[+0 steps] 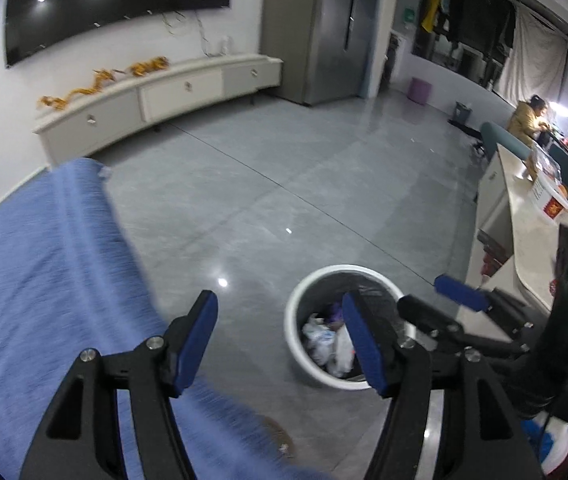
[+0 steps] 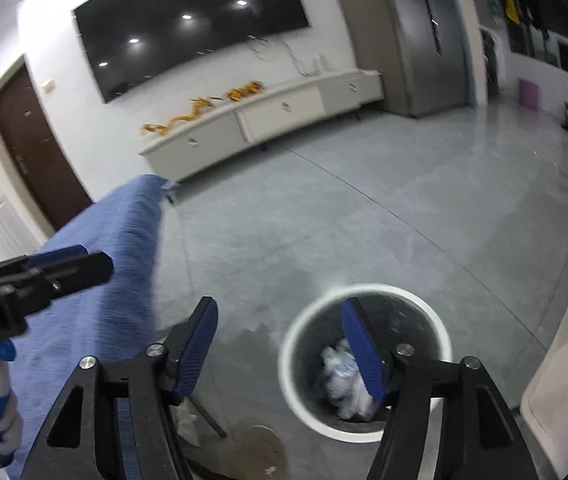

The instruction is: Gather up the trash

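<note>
1. Hovering over a glossy grey tiled floor (image 1: 284, 168): left tongs (image 1: 280, 340), black-framed with blue pads, jaws released and standing well apart, nothing between them.
2. Right tongs (image 2: 280, 344), same build, likewise released and empty; in the left wrist view they also show at the right edge (image 1: 432, 300), just beside the left pair.
3. Round waste bin with white rim and dark liner (image 1: 298, 344), standing on the floor below and ahead of both tongs. In the right wrist view its rim (image 2: 296, 332) sits directly beneath the right-hand pad; in the left wrist view it lies toward the right-hand pad and partly behind it.
4. Crumpled white plastic and paper trash (image 2: 344, 380), lying inside the bin, at its bottom. Seen also from the left (image 1: 324, 340).
5. Long bench draped in blue cloth (image 1: 44, 280), at the left of both views, running away toward the far wall; bare where visible.
6. Small white crumpled scrap (image 2: 188, 420) on the floor beside a dark thin leg, under the blue cloth's edge; identity uncertain, possibly a remaining piece.
7. Governing relation, judged: the bin is to the right and below, nearer the right tongs; the scrap lies low and left, under the left finger of the right tongs. It has no clear long axis. Either hand would have to drop toward the floor to reach it.
8. Background: white low cabinet (image 2: 284, 120), dark wall screen (image 2: 188, 24).
</note>
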A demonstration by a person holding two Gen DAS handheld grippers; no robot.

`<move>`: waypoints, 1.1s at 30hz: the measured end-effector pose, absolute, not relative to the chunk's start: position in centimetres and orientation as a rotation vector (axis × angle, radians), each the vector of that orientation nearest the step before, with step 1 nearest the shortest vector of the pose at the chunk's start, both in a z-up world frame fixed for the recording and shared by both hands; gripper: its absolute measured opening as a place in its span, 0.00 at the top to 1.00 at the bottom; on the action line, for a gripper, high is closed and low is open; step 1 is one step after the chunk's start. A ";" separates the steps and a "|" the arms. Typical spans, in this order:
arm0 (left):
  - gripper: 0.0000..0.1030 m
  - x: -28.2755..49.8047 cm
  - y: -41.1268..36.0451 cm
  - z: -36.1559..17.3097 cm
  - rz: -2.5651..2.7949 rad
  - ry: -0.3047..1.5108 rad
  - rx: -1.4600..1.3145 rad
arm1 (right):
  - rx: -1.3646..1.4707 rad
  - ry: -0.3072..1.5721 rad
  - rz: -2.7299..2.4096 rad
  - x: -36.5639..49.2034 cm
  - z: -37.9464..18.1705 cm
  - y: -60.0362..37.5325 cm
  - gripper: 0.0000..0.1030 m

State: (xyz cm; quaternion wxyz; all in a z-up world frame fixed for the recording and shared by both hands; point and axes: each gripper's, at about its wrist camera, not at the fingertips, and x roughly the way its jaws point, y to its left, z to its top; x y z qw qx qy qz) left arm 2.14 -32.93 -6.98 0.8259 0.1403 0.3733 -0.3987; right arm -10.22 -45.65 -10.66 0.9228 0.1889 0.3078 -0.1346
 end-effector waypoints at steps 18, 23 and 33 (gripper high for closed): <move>0.27 1.7 -10.4 -0.7 -0.417 0.514 0.168 | 0.196 0.502 -0.103 -6.2 -3.5 -30.2 0.10; 0.15 1.2 -6.8 -0.1 -0.335 0.467 0.131 | 0.178 0.498 -0.101 -4.9 -3.2 -28.3 0.06; 0.01 0.9 -1.1 -0.1 -0.210 0.433 0.057 | 0.128 0.484 -0.129 -4.0 -3.4 -25.4 0.00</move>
